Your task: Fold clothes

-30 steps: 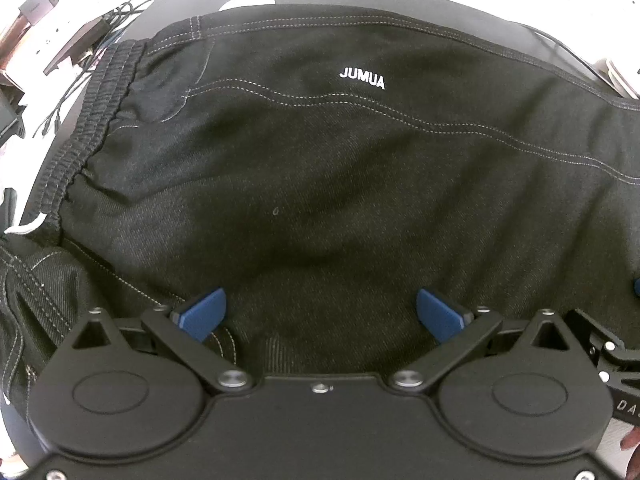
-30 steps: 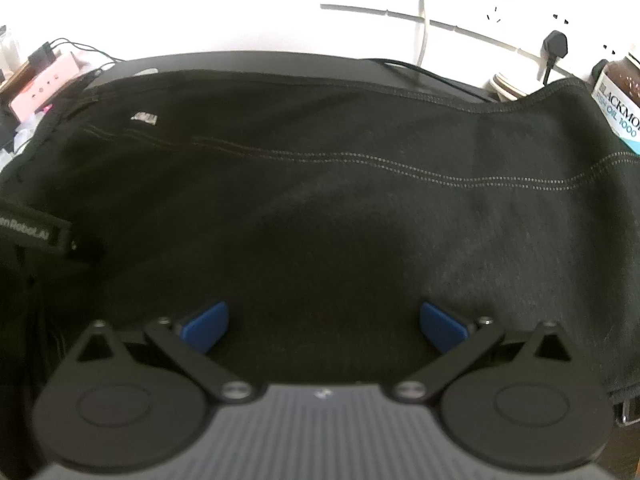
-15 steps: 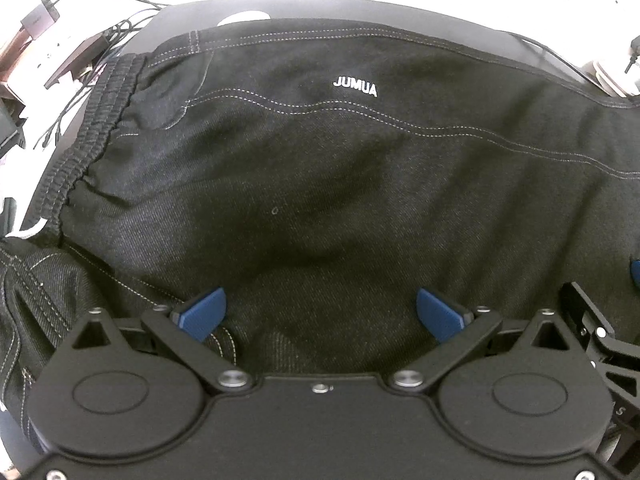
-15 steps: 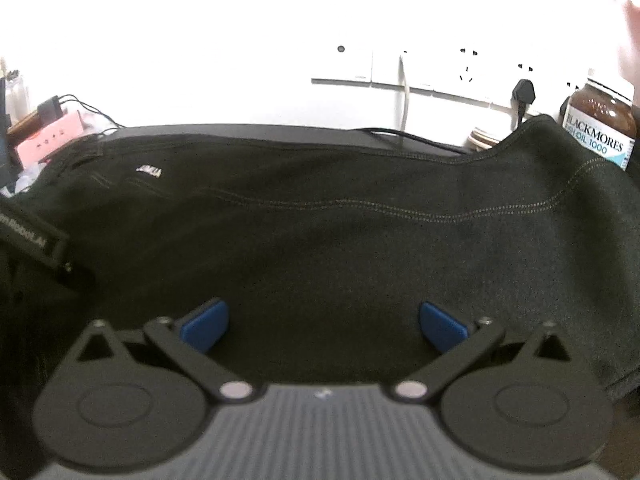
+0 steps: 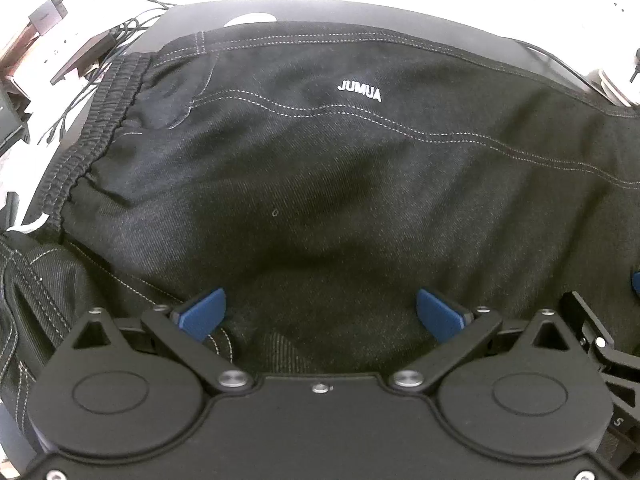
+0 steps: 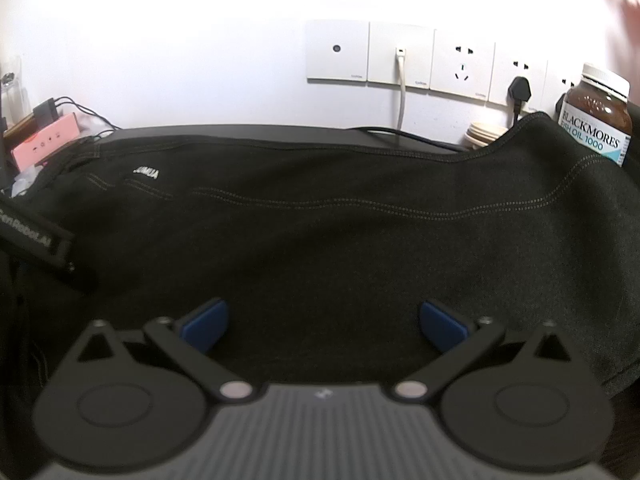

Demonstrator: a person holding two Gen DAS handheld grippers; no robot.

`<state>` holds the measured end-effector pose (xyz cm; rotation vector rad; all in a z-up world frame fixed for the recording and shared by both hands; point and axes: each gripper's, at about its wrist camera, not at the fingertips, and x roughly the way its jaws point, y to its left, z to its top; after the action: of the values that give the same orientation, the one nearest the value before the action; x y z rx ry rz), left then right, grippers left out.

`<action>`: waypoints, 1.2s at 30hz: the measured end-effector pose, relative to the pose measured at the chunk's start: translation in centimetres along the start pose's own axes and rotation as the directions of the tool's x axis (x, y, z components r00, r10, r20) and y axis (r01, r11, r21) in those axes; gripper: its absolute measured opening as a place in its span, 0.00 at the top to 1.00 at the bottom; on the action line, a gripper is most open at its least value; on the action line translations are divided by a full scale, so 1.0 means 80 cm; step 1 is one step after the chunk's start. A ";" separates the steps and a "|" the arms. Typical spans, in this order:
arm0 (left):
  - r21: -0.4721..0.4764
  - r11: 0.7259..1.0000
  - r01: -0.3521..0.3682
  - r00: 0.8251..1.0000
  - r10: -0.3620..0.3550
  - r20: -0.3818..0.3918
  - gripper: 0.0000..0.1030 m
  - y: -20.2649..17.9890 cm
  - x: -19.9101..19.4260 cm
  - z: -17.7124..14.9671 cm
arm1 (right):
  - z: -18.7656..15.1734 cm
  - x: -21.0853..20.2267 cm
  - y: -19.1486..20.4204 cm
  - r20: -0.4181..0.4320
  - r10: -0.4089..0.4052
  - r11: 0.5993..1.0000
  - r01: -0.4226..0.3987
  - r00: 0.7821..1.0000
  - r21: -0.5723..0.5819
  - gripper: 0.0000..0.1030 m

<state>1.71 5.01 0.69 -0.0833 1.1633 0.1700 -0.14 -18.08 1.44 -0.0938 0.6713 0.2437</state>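
Note:
Black trousers (image 5: 320,184) with white stitching and a white "JUMUA" logo (image 5: 359,92) lie spread across a dark table. Their elastic waistband (image 5: 100,128) is at the left in the left wrist view. My left gripper (image 5: 322,314) hovers open over the near edge of the cloth, blue pads wide apart, nothing held. The right wrist view shows the same trousers (image 6: 340,240), with one leg end draped up at the right near a bottle. My right gripper (image 6: 324,324) is open above the cloth, holding nothing. The right gripper's edge (image 5: 600,344) shows at the left wrist view's right side.
A brown supplement bottle (image 6: 596,120) and a stack of paper cups (image 6: 482,134) stand at the back right by wall sockets (image 6: 432,60) with plugged cables. A pink box (image 6: 44,142) and cables (image 5: 92,40) clutter the back left. The dark table edge (image 5: 360,10) runs behind the trousers.
The right gripper has tilted upward, so the wall and sockets have come into its view. The left gripper drew back slightly. The trousers lie unchanged.

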 end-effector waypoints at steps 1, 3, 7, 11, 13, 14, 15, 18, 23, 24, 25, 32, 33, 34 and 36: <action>0.000 1.000 0.000 1.000 0.000 0.000 0.00 0.000 0.000 0.000 | 0.000 0.000 0.000 0.000 0.000 1.000 0.000 1.000 0.000 0.01; -0.001 1.000 0.000 1.000 0.000 0.001 0.00 0.000 0.000 0.000 | 0.000 0.000 0.000 0.000 0.000 1.000 0.000 1.000 0.000 0.01; -0.002 1.000 -0.001 1.000 0.001 0.000 0.00 0.000 0.000 0.000 | 0.000 0.000 0.000 0.000 0.000 1.000 0.000 1.000 0.000 0.01; -0.004 1.000 -0.002 1.000 0.002 0.002 0.00 0.000 0.000 0.000 | -0.001 0.000 0.000 0.000 0.000 1.000 0.000 1.000 0.000 0.01; -0.009 1.000 -0.004 1.000 0.004 0.003 0.00 0.000 0.000 0.001 | -0.001 0.000 -0.001 0.000 0.000 1.000 0.000 1.000 0.001 0.01; -0.012 1.000 -0.005 1.000 0.005 0.005 0.00 0.000 0.000 0.001 | -0.001 0.000 -0.001 0.000 0.000 1.000 0.000 1.000 0.001 0.01; -0.016 1.000 -0.006 1.000 0.006 0.006 0.00 0.000 0.000 0.001 | -0.001 0.000 -0.001 0.000 0.000 1.000 0.000 1.000 0.001 0.01; -0.021 1.000 -0.008 1.000 0.008 0.014 0.00 -0.001 0.000 0.001 | -0.001 0.000 -0.001 0.000 0.000 1.000 0.000 1.000 0.001 0.01; -0.020 1.000 -0.007 1.000 0.007 0.016 0.00 -0.001 -0.001 0.001 | -0.001 0.000 -0.001 0.000 0.000 1.000 0.000 1.000 0.001 0.01; -0.020 1.000 -0.007 1.000 0.007 0.018 0.00 -0.001 -0.001 0.001 | -0.001 0.000 -0.001 0.000 0.000 1.000 0.000 1.000 0.001 0.01; -0.021 1.000 -0.007 1.000 0.007 0.020 0.00 -0.001 0.000 0.001 | -0.001 0.000 -0.001 0.000 0.000 1.000 0.000 1.000 0.001 0.01; -0.021 1.000 -0.008 0.999 0.008 0.031 0.00 -0.001 -0.001 -0.002 | -0.001 -0.001 0.000 0.000 0.000 1.000 0.000 1.000 0.001 0.01; -0.020 1.000 -0.007 0.999 0.008 0.032 0.00 -0.002 -0.001 -0.002 | -0.001 -0.001 0.000 0.000 0.000 1.000 0.000 1.000 0.001 0.01; -0.018 1.000 -0.007 0.999 0.008 0.032 0.00 -0.002 -0.001 -0.002 | -0.001 -0.001 0.000 0.000 0.000 1.000 0.000 1.000 0.001 0.01; -0.017 1.000 -0.006 0.999 0.007 0.032 0.00 -0.002 -0.002 -0.002 | -0.001 -0.001 0.000 0.000 0.000 1.000 0.000 1.000 0.001 0.01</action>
<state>1.53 4.80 0.72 -0.0910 1.1306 0.1861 -0.21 -18.14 1.43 -0.0932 0.6715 0.2435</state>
